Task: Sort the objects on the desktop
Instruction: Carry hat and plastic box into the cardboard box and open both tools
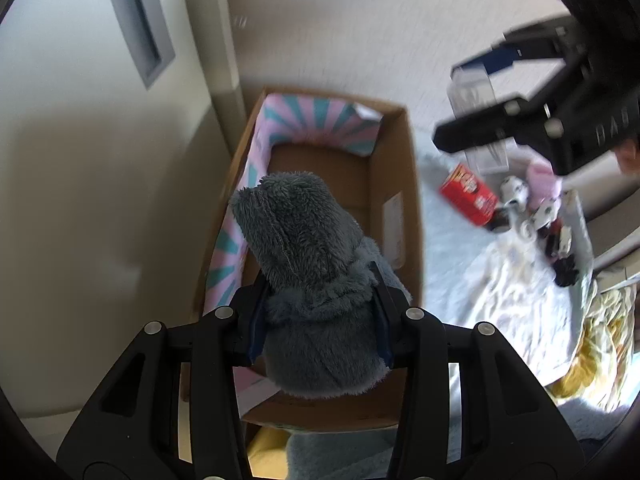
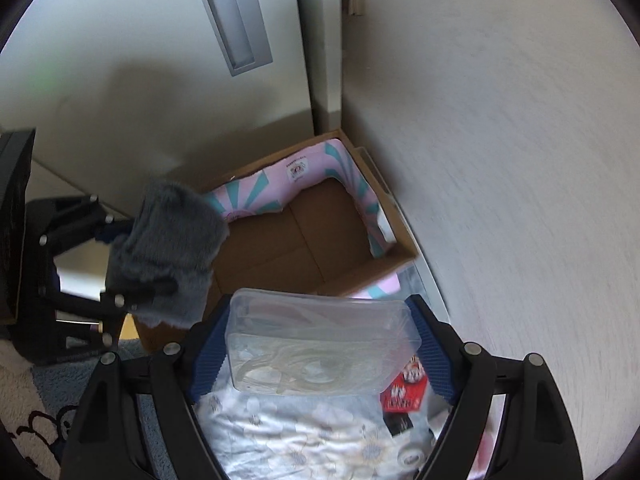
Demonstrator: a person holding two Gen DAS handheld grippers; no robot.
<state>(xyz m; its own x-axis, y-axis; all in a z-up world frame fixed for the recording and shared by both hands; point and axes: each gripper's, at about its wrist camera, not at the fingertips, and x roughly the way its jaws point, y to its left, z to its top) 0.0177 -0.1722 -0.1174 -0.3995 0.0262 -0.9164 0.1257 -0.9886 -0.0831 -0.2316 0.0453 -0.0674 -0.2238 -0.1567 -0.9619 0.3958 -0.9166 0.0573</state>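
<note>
Above cardboard box (image 1: pixel 396 148): gripped plush (image 1: pixel 304 264), clear container (image 2: pixel 320 340)

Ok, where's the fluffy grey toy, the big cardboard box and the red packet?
fluffy grey toy (image 1: pixel 304 240): left wrist view, middle of its furry body.
cardboard box (image 1: pixel 404 184): left wrist view, inside of its right wall.
red packet (image 1: pixel 468 194): left wrist view, its top face.

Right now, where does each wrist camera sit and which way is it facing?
Left wrist: on the left gripper, looking down into the cardboard box over the grey plush it clamps; the right gripper shows at upper right.
Right wrist: on the right gripper, holding a clear container, facing the box corner; the left gripper shows at left.
Shared: box, plush, red packet.
</note>
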